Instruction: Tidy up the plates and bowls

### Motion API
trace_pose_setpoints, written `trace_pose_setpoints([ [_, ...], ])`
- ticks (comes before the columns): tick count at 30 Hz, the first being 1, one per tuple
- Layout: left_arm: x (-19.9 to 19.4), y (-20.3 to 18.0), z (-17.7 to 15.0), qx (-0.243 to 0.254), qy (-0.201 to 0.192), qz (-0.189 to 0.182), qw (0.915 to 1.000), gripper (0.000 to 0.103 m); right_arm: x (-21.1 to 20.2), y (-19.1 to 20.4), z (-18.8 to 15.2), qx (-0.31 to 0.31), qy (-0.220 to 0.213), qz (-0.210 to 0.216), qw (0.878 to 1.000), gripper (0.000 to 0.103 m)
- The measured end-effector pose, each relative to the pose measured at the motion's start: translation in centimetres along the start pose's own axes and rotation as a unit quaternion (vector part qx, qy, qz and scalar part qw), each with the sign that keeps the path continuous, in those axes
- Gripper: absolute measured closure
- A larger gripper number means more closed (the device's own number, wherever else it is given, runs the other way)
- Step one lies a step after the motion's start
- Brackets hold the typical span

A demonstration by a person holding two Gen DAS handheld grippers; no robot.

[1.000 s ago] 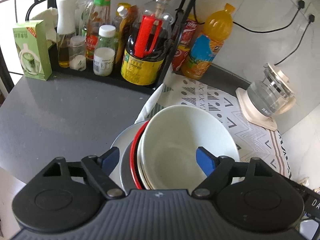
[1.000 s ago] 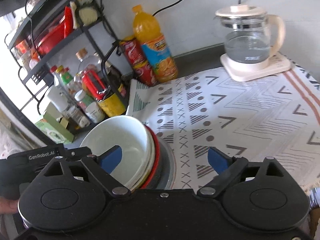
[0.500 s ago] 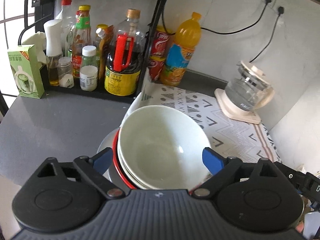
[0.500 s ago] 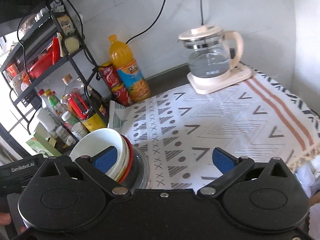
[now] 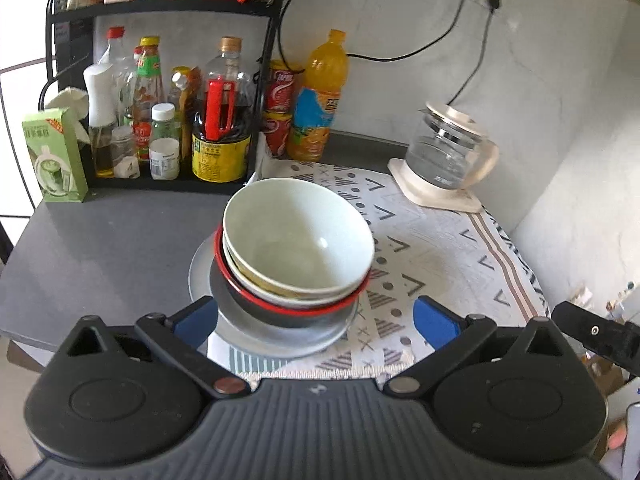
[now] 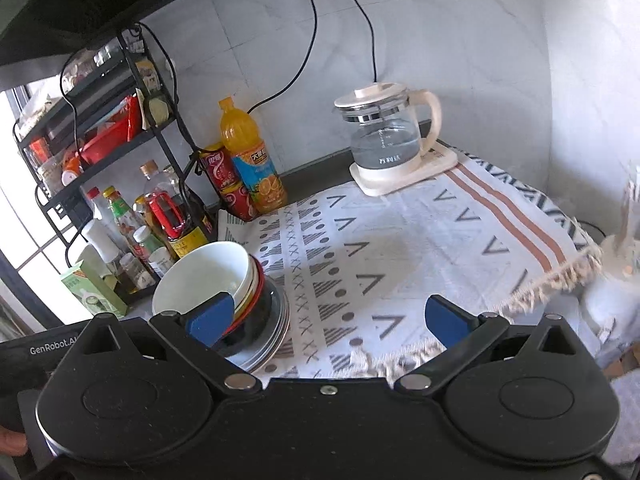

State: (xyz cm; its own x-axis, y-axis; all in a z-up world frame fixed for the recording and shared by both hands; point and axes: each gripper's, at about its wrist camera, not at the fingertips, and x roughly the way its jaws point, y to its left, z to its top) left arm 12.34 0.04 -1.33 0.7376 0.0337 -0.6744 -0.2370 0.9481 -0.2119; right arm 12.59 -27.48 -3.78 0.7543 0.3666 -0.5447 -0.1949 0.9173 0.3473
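Two grippers angled downward: left gripper [image 5: 316, 316] opening around nothing before stacked bowls [image 5: 298, 240]; right gripper [image 6: 328, 314] spread wide, empty.

White bowls [image 5: 298, 240] nested upright in red-rimmed bowl [image 5: 280, 304], stacked on grey plates [image 5: 204, 268], frame centre, straddling cloth edge.

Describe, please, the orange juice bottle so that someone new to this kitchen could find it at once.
Start at the black wire rack of sauces on the grey counter. Just outside its right post, against the wall, stands the orange juice bottle, beside two stacked red cans. It alone is bright orange with a blue label.
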Motion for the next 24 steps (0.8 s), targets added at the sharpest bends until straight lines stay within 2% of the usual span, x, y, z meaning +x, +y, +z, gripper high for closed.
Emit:
trace_pose_setpoints([
  [15, -6.4, 1.0, -3.9, 0.048, -0.022, -0.013, 0.9985, 0.000, -6.4, 2.0, -4.1, -0.017, -0.037, -0.040, 0.998, 0.000],
  [24, -9.1, 2.3, -6.0, 0.070, -0.022, -0.013, 0.9972, 0.000, -8.5, 2.8, -6.2, -0.031, -0.027, -0.061, 0.997, 0.000],
])
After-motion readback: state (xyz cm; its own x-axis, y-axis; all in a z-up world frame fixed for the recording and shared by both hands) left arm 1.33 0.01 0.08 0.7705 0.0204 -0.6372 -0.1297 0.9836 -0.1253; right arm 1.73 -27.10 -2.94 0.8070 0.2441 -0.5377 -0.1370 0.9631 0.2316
